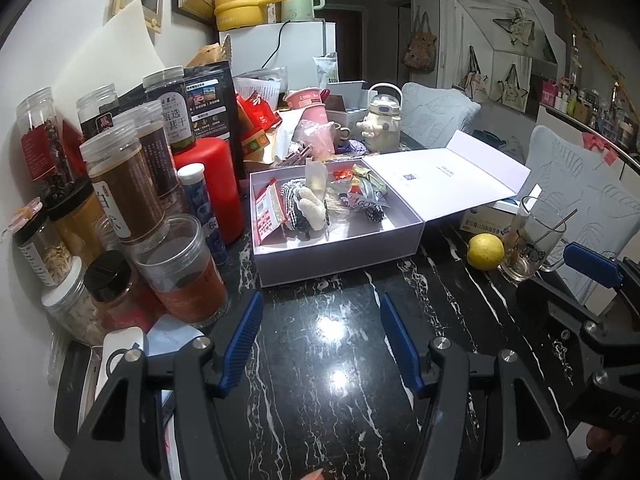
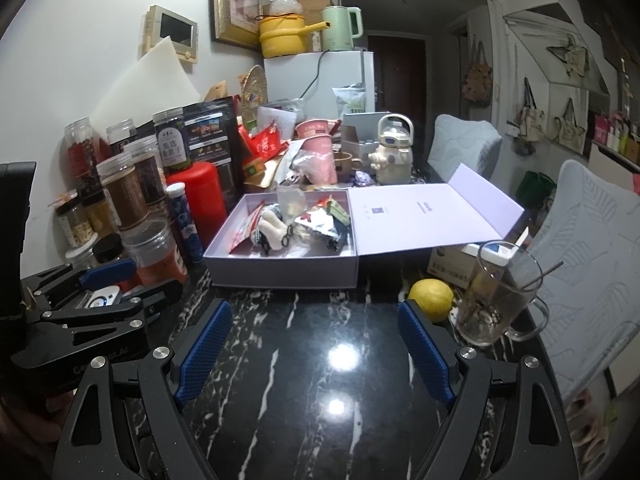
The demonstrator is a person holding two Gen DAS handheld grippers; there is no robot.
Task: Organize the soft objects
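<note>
Black marble table (image 2: 320,400) carries an open lavender box (image 2: 280,270); jars (image 1: 120,184), lemon (image 2: 431,300), glass mug (image 2: 496,300) alongside.

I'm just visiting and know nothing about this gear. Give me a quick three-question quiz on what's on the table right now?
1. True or false: the lid of the white box is shut.
2. What sits directly beside the glass mug? A) a lemon B) a red canister C) a kettle
3. Fill in: the left gripper and the right gripper both hold ____.

Key
1. False. The lid lies folded open to the right, and a cream plush toy and snack packets show inside.
2. A. The lemon lies by the mug's left side.
3. Nothing. Both sets of jaws stand open over the bare black marble table.
</note>
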